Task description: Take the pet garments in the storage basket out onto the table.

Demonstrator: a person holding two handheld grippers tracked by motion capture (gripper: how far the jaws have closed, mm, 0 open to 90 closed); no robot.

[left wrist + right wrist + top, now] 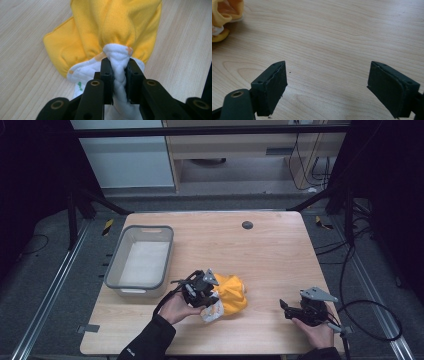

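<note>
Left gripper (209, 301), held in the person's left hand (176, 307): jaws pinching a bunched fold of the white quilted hem of a yellow fleece cloth item (231, 292). In the left gripper view the white fold (119, 75) stands squeezed between the two black jaws, yellow body gathered just beyond, toward 12 o'clock.

The cloth lies crumpled on the light wooden bench (270, 255), near its front edge, slightly left of centre.

Right gripper (286, 309), in the right hand (315, 330), sits at about 3 o'clock from the cloth, well apart. Its jaws are spread wide over bare wood (332, 50); nothing between them.

Grey plastic tub with white lining (142, 261) stands at roughly 10 o'clock from the cloth, near the bench's left edge.
</note>
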